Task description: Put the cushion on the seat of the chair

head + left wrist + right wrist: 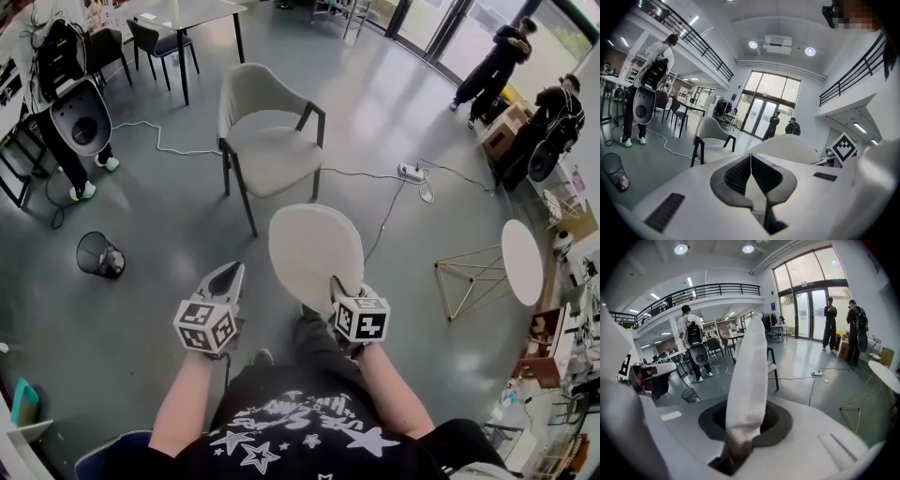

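Note:
A round off-white cushion hangs in front of me, pinched at its near edge by my right gripper, which is shut on it. In the right gripper view the cushion stands edge-on between the jaws. The beige chair with dark legs stands farther ahead, its seat bare. My left gripper is held beside the cushion on the left, jaws together and empty; in its own view the chair shows ahead and the cushion to the right.
A black wire bin sits on the floor at left. A white cable and power strip run past the chair. A wire-frame stand and a round white tabletop lie at right. People stand at the left and at the far right.

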A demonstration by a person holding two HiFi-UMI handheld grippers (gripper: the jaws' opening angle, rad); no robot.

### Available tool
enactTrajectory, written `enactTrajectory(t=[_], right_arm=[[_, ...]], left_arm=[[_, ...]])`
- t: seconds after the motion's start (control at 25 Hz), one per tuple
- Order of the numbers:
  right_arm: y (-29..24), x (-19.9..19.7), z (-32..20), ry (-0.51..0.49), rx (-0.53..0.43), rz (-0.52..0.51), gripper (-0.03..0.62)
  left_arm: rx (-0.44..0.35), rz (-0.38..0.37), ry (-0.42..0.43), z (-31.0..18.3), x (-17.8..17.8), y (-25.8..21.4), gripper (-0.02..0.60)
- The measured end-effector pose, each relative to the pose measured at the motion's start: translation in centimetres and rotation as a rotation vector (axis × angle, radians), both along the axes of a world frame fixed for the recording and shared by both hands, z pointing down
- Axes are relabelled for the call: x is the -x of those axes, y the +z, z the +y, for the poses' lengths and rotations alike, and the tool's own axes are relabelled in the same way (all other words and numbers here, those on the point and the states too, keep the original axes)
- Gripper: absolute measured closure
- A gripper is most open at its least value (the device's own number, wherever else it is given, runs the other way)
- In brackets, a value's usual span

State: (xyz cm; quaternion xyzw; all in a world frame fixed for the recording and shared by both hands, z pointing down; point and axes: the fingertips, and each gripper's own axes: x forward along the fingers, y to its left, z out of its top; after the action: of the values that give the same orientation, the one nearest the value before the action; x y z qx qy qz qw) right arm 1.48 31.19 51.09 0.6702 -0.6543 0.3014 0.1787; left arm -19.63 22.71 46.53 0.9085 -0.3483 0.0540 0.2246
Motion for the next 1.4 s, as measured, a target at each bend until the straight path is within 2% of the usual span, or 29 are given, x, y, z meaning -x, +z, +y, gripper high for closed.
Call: enactTrajectory(t=[0.24,0.48,0.68,1.08,1.4], right_arm=[[1.7,-2.5,-2.3,0.031,0.016,-0.04,0.536],[1.2,-6.3,-7.4,0.023,-0.004,-0.074,0.534],[0.7,-9.8,-11.5,-0.005,0.008,-0.076,0.535],[0.8,-16.0,-17.7,-0.062,0.03,-0.124,0.535],[1.3,-18.8,-21.4,-0.149,0.042,-0.171,0.534]], left_arm=[[0.004,-0.017,-0.003,-2.3,-2.3,0.6,0.568],[0.015,-0.04,-0.017,-6.2,-6.1,0.7,0.568],[0.031,-0.048,-0.028,-9.7,-9.7,0.7,0.568],[0.081,-0.07,-0.108,-14.8,-14.6,1.2,0.568],[0.048,-0.103,-0.177,-18.1,-17.2,0.2,0.568]])
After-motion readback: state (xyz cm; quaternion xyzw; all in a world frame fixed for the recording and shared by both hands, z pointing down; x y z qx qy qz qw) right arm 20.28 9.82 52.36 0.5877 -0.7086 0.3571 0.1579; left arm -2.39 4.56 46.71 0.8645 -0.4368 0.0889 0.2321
